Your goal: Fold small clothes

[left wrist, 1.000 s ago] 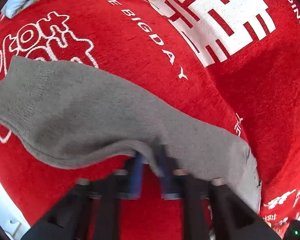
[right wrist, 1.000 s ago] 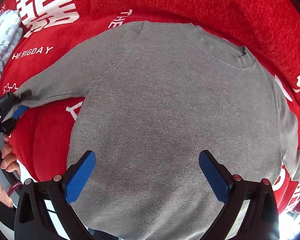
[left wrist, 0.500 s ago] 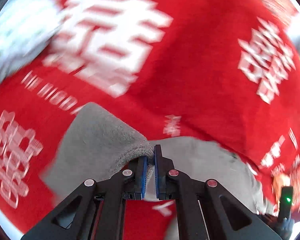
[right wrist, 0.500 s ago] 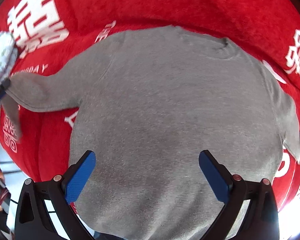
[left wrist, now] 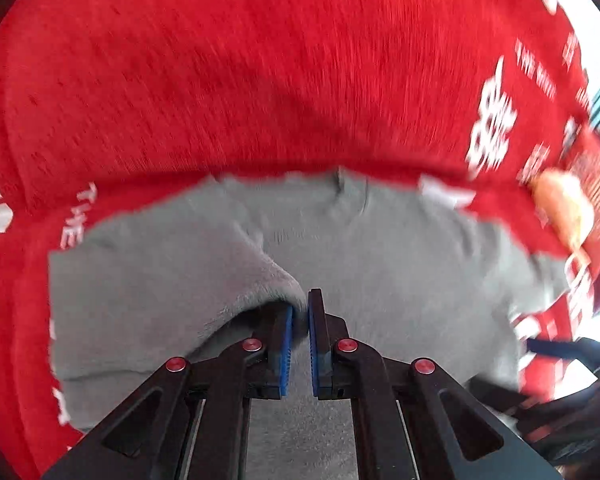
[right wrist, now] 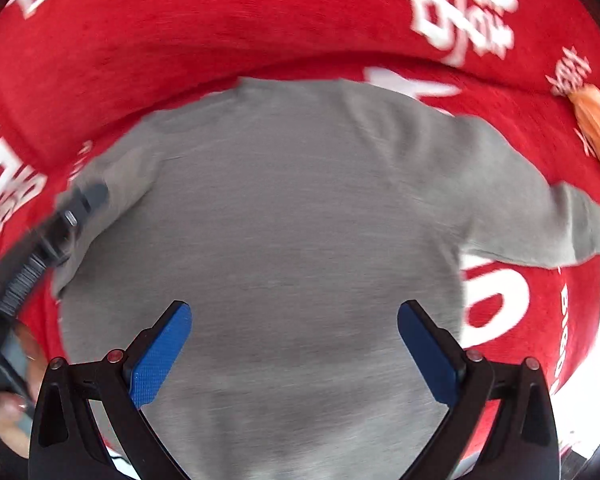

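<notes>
Left wrist view: red blanket (left wrist: 260, 80) reads "THE" beside grey sweater (left wrist: 380, 260).

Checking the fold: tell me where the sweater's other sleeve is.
In the right wrist view the free sleeve lies spread out to the right of the grey sweater, flat on the red blanket.

I saw a red plush cover (right wrist: 172, 40) with white printed lettering filling both views. An orange tassel (right wrist: 598, 120) lay on it at right. Bright daylight washed out the lower right edge (details unreadable).
</notes>
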